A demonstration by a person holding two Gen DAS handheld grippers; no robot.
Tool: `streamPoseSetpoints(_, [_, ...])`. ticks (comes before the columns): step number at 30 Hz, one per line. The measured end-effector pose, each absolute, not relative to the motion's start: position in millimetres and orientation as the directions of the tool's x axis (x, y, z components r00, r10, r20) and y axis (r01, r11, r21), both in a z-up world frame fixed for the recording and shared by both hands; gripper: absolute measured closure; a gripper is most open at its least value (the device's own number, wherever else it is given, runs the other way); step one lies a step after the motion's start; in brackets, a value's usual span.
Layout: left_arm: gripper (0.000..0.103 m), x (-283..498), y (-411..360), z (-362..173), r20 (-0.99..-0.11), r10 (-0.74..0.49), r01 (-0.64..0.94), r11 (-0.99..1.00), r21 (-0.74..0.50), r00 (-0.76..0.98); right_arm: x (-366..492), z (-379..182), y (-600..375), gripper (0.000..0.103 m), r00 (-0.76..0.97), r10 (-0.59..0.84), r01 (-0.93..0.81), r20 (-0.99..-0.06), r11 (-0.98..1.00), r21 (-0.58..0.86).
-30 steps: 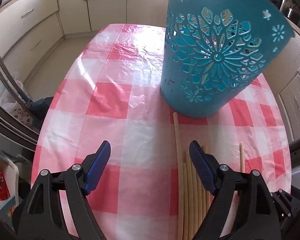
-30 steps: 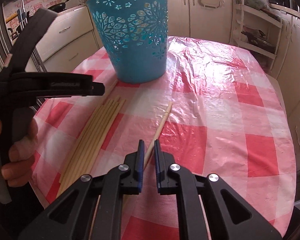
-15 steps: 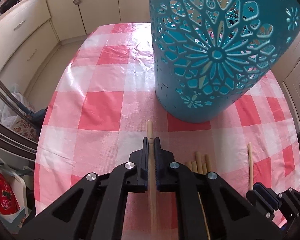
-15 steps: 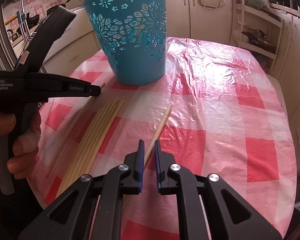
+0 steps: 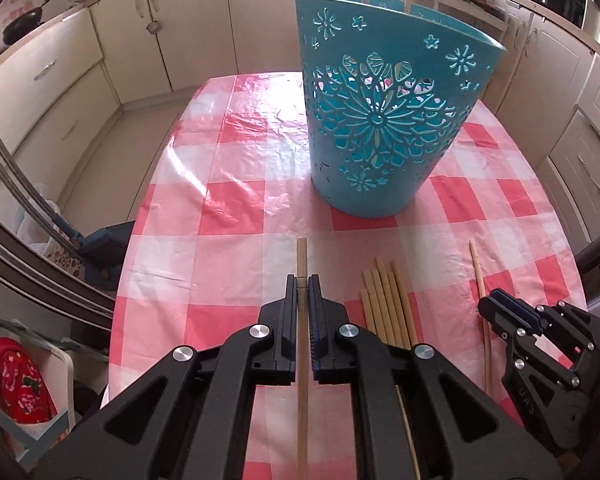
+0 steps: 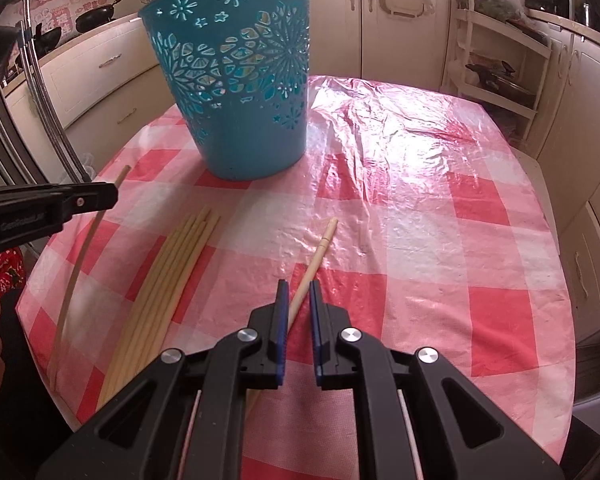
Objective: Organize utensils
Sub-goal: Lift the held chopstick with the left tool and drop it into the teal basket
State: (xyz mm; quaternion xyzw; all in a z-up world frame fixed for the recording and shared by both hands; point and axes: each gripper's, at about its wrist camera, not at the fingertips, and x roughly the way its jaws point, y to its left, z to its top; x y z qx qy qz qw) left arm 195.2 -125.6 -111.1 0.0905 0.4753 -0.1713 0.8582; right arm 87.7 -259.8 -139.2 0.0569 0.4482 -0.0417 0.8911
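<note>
Left claw (image 5: 302, 278) is clamped on one chopstick (image 5: 301, 258), tilted steeply down, with the blue basket (image 5: 384, 128) just ahead and right of it. Right claw (image 6: 299, 284) pinches another chopstick (image 6: 320, 250), also angled down. Two stick tips show above the basket rim; a loose bundle (image 5: 384, 300) lies between the claws, so most sorting remains.
</note>
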Motion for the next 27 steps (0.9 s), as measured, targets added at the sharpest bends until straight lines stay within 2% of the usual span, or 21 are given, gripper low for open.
streamPoseSetpoints(7, [0.098, 183, -106, -80, -0.813, -0.312, 0.393, 0.913, -0.112, 0.492, 86, -142, -257, 0.092, 0.613, -0.049, 0.119, -0.789, 0.992, 0.031])
streamPoseSetpoints(17, [0.098, 180, -85, -3, -0.686, -0.463, 0.402, 0.877, -0.262, 0.561, 83, -143, -260, 0.092, 0.631, -0.030, 0.121, -0.775, 0.991, 0.060])
streamPoseSetpoints(27, [0.098, 173, -96, 70, -0.575, -0.524, 0.460, 0.846, -0.269, 0.628, 81, -143, -262, 0.092, 0.635, -0.017, 0.119, -0.772, 0.990, 0.076])
